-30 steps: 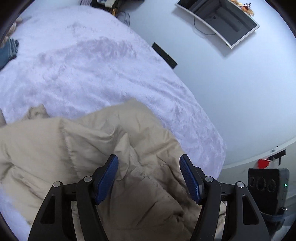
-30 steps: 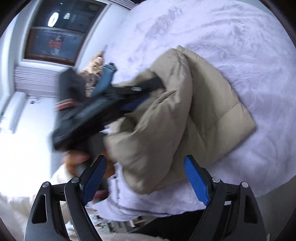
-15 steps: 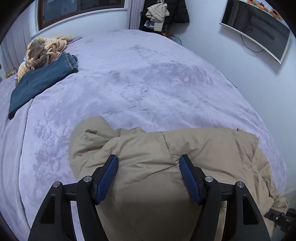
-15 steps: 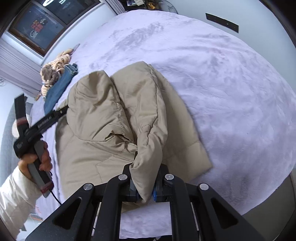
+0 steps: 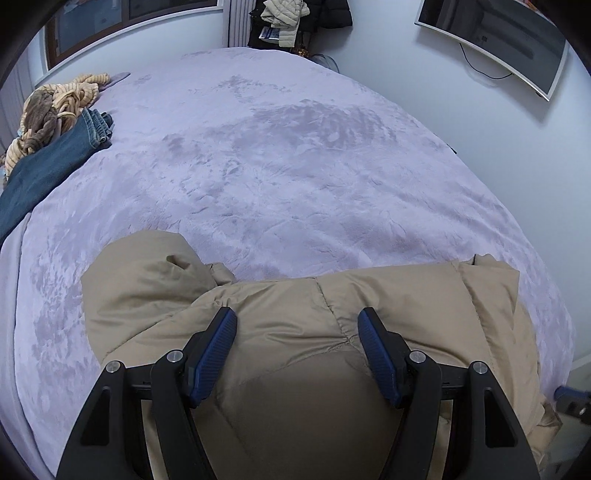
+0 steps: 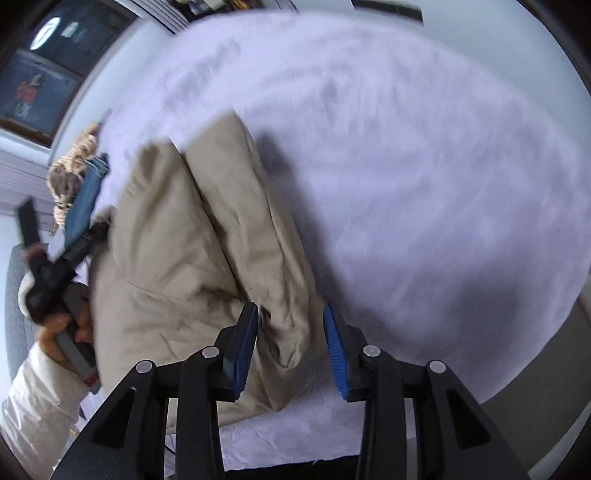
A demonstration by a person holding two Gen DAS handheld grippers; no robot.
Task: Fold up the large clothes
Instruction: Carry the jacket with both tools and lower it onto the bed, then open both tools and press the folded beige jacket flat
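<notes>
A tan puffer jacket (image 5: 332,325) lies bunched at the near edge of a bed with a lilac plush cover (image 5: 295,147). My left gripper (image 5: 297,347) is open and empty, hovering just above the jacket's middle. In the right wrist view the jacket (image 6: 177,251) lies in long folds, and my right gripper (image 6: 290,345) is open, its blue pads on either side of a hanging fold of the jacket without clamping it. The left gripper (image 6: 62,266) shows there too, held in a hand at the jacket's far side.
Blue jeans (image 5: 48,166) and a striped tan garment (image 5: 48,107) lie at the bed's far left. A wall monitor (image 5: 498,40) hangs at the upper right. Coats (image 5: 291,18) hang by the far wall. The bed's near edge drops off just below the jacket.
My right gripper was shut on a fold of the jacket half a second ago and has now opened, letting it go. The left gripper stays open over the jacket, hardly moved.
</notes>
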